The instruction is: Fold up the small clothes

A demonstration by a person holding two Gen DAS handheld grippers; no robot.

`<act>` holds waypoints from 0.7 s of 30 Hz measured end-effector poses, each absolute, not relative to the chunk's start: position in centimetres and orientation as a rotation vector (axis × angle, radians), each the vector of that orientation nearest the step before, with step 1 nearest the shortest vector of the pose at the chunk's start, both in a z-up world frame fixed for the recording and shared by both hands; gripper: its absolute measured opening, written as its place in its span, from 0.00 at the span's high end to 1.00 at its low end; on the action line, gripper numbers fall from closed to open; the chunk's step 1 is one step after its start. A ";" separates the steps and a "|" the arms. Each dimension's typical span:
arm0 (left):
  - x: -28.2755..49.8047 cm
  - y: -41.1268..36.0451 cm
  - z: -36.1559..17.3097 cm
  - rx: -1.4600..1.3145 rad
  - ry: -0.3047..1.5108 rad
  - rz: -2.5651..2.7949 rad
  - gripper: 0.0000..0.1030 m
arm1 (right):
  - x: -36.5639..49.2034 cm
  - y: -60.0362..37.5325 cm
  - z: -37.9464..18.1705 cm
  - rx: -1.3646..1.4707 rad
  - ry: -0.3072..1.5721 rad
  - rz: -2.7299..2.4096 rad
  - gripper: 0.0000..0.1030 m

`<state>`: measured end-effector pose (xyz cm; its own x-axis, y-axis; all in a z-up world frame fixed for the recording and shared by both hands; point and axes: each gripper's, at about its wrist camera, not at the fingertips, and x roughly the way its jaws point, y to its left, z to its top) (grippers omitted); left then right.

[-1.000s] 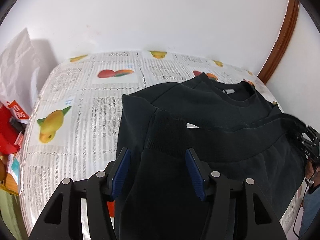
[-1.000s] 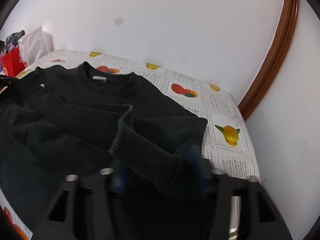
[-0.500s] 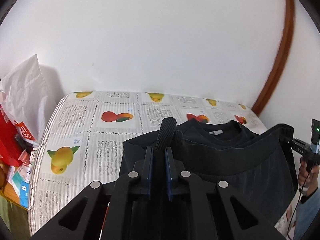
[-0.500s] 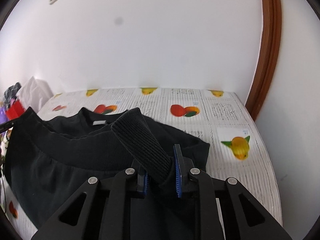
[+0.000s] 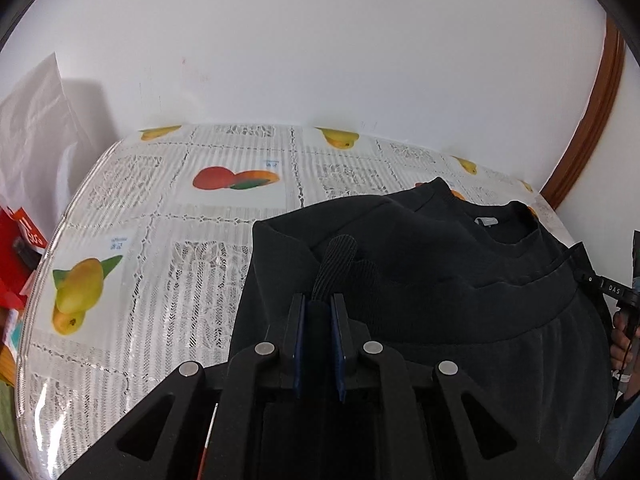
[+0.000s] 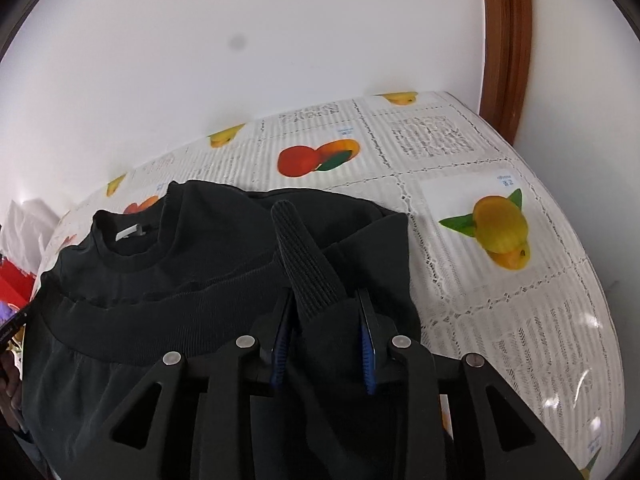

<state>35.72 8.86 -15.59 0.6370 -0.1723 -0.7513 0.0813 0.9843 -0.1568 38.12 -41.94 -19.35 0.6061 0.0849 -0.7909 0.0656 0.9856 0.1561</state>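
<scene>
Left wrist: hand-held gripper (image 5: 319, 312) pinches sweatshirt (image 5: 432, 264) cuff (image 5: 335, 264).

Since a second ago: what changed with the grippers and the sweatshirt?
Both grippers closed: the left gripper and right gripper, open a second ago, now each clamp a ribbed cuff with hem fabric, lifted up over the body. The black sweatshirt collar stays put on the fruit-print tablecloth.

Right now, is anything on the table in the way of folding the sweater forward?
Nothing visible is. Both grippers, left and right, are shut on the sweater, each with a ribbed cuff sticking up between its fingers. The tablecloth ahead shows only printed fruit.
</scene>
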 end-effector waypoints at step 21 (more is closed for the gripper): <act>28.2 9.6 -15.1 -0.029 0.922 -0.152 0.52 | 23.6 -41.2 -19.0 -0.091 0.840 -0.195 0.58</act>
